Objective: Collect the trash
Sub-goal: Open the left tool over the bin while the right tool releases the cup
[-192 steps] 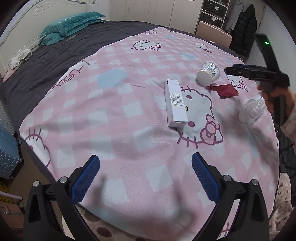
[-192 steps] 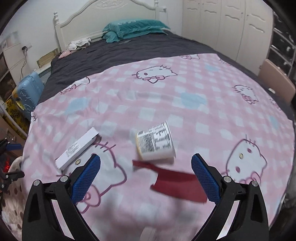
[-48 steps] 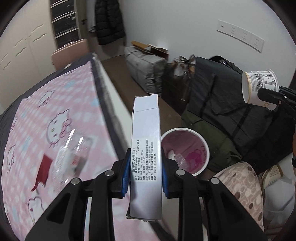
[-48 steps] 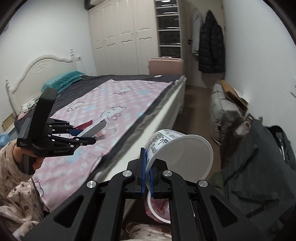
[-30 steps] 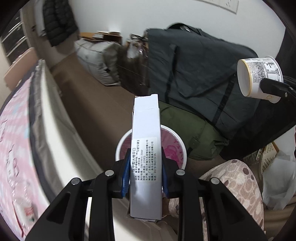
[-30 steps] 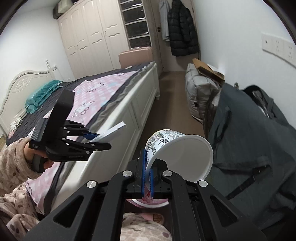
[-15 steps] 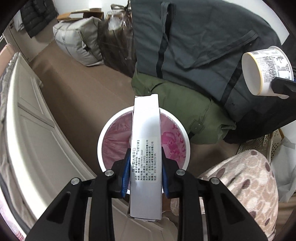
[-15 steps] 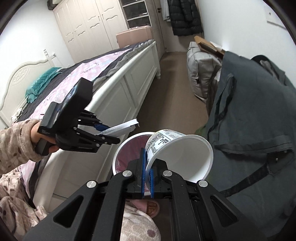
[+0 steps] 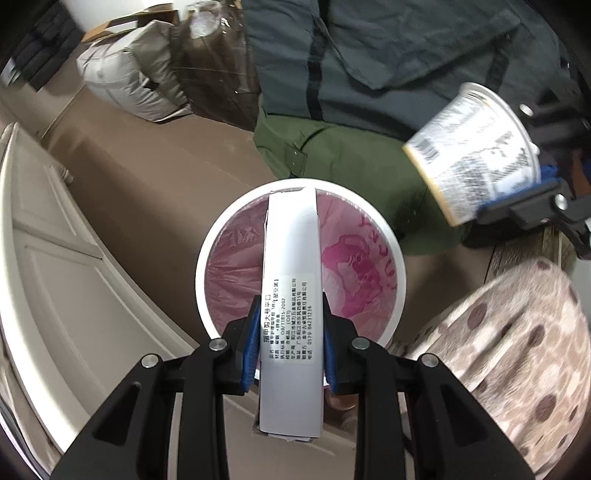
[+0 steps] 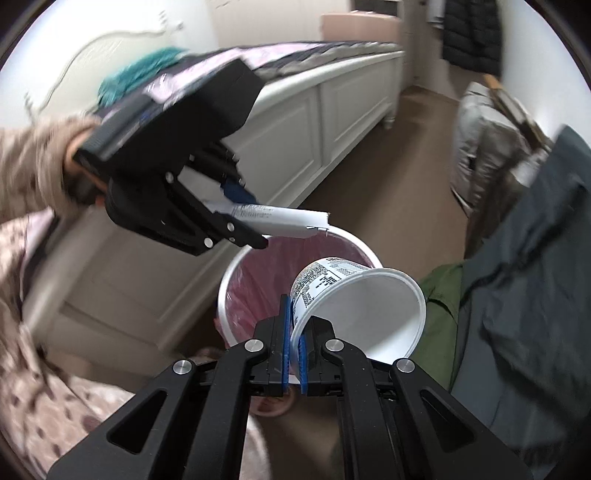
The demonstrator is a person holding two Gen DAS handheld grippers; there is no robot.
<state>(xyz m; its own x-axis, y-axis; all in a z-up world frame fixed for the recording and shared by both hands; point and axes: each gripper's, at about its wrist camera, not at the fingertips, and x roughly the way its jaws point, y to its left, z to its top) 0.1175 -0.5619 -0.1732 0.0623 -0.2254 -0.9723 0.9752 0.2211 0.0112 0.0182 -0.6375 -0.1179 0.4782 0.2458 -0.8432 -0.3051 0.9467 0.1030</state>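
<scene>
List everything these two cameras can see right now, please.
carton: one, white, clamped in left gripper above the bin
cup: one, white, printed label, rim pinched by right gripper over the bin
bin: one, white, pink liner, on the floor beside the bed
bed: one, white frame
bags: several, dark grey, green, pale grey, by the wall
coat: one, black, hanging
hand: one, holding the left gripper
</scene>
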